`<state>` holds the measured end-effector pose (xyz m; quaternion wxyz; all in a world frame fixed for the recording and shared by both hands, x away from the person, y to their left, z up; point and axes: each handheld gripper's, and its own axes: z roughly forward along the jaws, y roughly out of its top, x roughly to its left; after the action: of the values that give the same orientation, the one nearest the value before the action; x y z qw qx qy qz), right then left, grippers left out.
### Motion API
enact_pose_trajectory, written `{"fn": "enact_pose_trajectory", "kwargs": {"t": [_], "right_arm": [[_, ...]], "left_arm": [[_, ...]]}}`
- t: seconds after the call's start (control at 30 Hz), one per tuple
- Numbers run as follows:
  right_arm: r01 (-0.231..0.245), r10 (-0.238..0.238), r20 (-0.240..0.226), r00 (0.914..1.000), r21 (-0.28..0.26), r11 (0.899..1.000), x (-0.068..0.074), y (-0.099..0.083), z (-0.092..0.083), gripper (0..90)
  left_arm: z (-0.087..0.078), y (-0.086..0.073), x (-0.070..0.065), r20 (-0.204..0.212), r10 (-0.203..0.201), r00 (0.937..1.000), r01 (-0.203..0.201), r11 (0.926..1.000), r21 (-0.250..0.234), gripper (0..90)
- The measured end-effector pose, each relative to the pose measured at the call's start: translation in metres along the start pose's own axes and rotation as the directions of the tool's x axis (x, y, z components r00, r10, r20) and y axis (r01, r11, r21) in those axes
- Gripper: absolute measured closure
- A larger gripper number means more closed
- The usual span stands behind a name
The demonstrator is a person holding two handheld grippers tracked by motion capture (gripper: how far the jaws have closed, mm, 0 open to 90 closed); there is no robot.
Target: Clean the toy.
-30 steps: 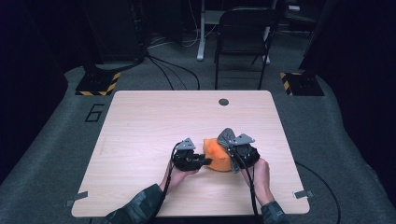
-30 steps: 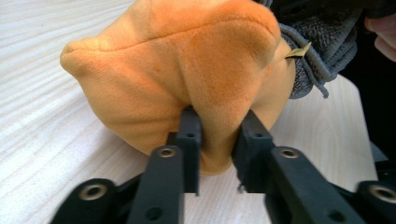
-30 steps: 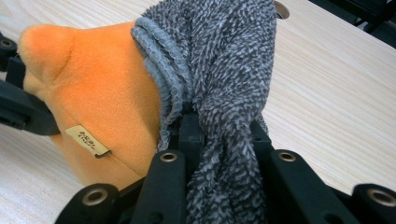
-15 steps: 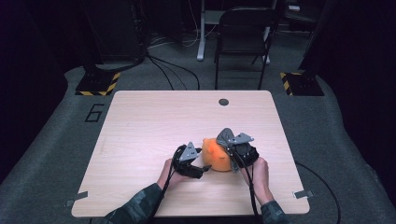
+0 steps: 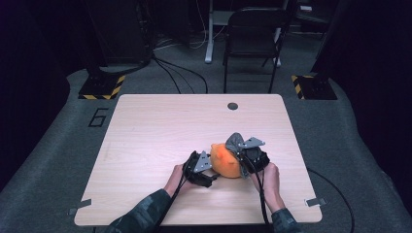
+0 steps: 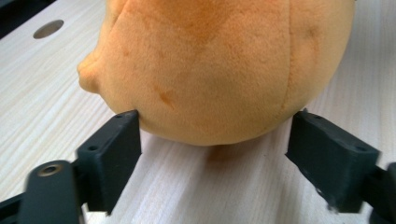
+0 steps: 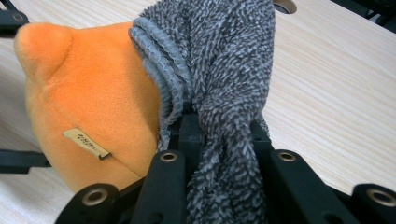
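On the pale wooden table (image 5: pixel 145 145), the left gripper (image 5: pixel 210 175) has just opened, releasing the orange plush toy (image 5: pixel 226 160), while the right gripper (image 5: pixel 247 162) pinches its grey fuzzy cloth (image 7: pixel 229 70).

Two hand-held grippers made of black plastic, each with a black cable trailing back toward the person. The left gripper (image 5: pixel 210 171) and the right gripper (image 5: pixel 241 160) each carry a flat grey three-cornered plate (image 5: pixel 251 142) on top, dotted with small holes. Close up, each jaw ends in a thick, blocky, matt black pad with squared edges. The linkage arms behind the jaws are rounded black bars joined by round metal rivets (image 7: pixel 168 157) with hollow centres. The person wears long sleeves (image 5: pixel 141 216) in a dark green camouflage pattern, reaching to the wrists.
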<state>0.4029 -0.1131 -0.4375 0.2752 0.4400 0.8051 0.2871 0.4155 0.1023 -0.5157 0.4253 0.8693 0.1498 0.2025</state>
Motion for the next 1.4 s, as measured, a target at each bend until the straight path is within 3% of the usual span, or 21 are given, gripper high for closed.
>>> {"fn": "enact_pose_trajectory", "kwargs": {"t": [0.13, 0.23, 0.3, 0.4, 0.47, 0.57, 0.67, 0.73, 0.87, 1.03, 1.13, 1.2, 1.27, 1.33, 1.37, 1.4], "right_arm": [[-0.009, 0.009, -0.006, 0.9999, 0.012, 1.000, 0.000, 0.000, 0.000, 75.0], [-0.017, 0.017, -0.008, 0.9998, 0.003, 1.000, -0.001, -0.001, 0.000, 75.0], [-0.021, 0.021, -0.021, 0.9996, 0.006, 1.000, -0.001, -0.001, 0.000, 74.9], [-0.028, 0.027, -0.032, 0.9991, -0.035, 0.999, -0.004, 0.000, -0.005, 74.9], [-0.044, 0.042, -0.029, 0.9987, -0.061, 0.997, -0.012, 0.000, -0.012, 74.8], [-0.099, 0.101, 0.020, 0.9947, -0.077, 0.992, -0.039, -0.008, -0.028, 74.7], [-0.141, 0.144, 0.124, 0.9817, -0.037, 0.989, -0.064, -0.030, -0.032, 74.7], [-0.193, 0.191, 0.134, 0.9724, 0.000, 0.981, -0.081, -0.048, -0.024, 74.7], [-0.264, 0.256, 0.129, 0.9581, 0.056, 0.963, -0.093, -0.061, -0.008, 74.4], [-0.255, 0.247, 0.129, 0.9604, 0.046, 0.966, -0.093, -0.059, -0.006, 74.3], [-0.254, 0.247, 0.135, 0.9596, 0.036, 0.967, -0.095, -0.059, -0.009, 74.3], [-0.260, 0.254, 0.139, 0.9572, 0.027, 0.965, -0.097, -0.060, -0.011, 74.3], [-0.264, 0.258, 0.137, 0.9563, 0.021, 0.964, -0.098, -0.060, -0.012, 74.3], [-0.266, 0.262, 0.137, 0.9554, 0.016, 0.964, -0.099, -0.059, -0.014, 74.3], [-0.265, 0.260, 0.136, 0.9559, 0.018, 0.964, -0.099, -0.059, -0.014, 74.3], [-0.272, 0.268, 0.134, 0.9540, 0.013, 0.962, -0.099, -0.058, -0.015, 74.3]], "left_arm": [[0.002, 0.000, -0.003, -0.020, 0.032, 0.9993, -0.032, 0.9994, -0.011, 30.0], [0.003, -0.001, -0.004, -0.029, 0.034, 0.9990, -0.035, 0.9992, -0.021, 43.0], [0.003, -0.001, -0.004, -0.033, 0.034, 0.9989, -0.035, 0.9993, -0.012, 57.1], [0.003, -0.001, -0.004, -0.038, 0.033, 0.9987, -0.034, 0.9992, -0.022, 68.0], [0.003, -0.002, -0.002, -0.036, 0.027, 0.9990, -0.028, 0.9993, -0.025, 70.3], [0.004, -0.004, -0.002, -0.038, 0.020, 0.9991, -0.021, 0.9994, -0.027, 72.0], [0.004, -0.004, -0.001, -0.037, 0.021, 0.9991, -0.022, 0.9993, -0.030, 73.3], [0.004, -0.004, -0.001, -0.038, 0.019, 0.9991, -0.021, 0.9994, -0.029, 74.8], [0.004, -0.004, -0.002, -0.037, 0.007, 0.9993, -0.008, 0.9990, -0.043, 78.5], [0.001, -0.004, 0.005, 0.000, -0.094, 0.9956, 0.094, 0.9914, -0.092, 80.6], [-0.005, 0.000, 0.009, 0.029, -0.151, 0.9881, 0.154, 0.9814, -0.115, 80.9], [-0.010, 0.004, 0.012, 0.060, -0.203, 0.9774, 0.209, 0.9688, -0.133, 81.0], [-0.019, 0.009, 0.015, 0.104, -0.283, 0.9533, 0.297, 0.9414, -0.160, 80.9], [-0.025, 0.013, 0.017, 0.128, -0.325, 0.9371, 0.343, 0.9236, -0.171, 80.9], [-0.028, 0.015, 0.019, 0.150, -0.358, 0.9215, 0.381, 0.9093, -0.168, 80.8], [-0.031, 0.017, 0.020, 0.154, -0.380, 0.9121, 0.403, 0.8985, -0.173, 80.7]]}}
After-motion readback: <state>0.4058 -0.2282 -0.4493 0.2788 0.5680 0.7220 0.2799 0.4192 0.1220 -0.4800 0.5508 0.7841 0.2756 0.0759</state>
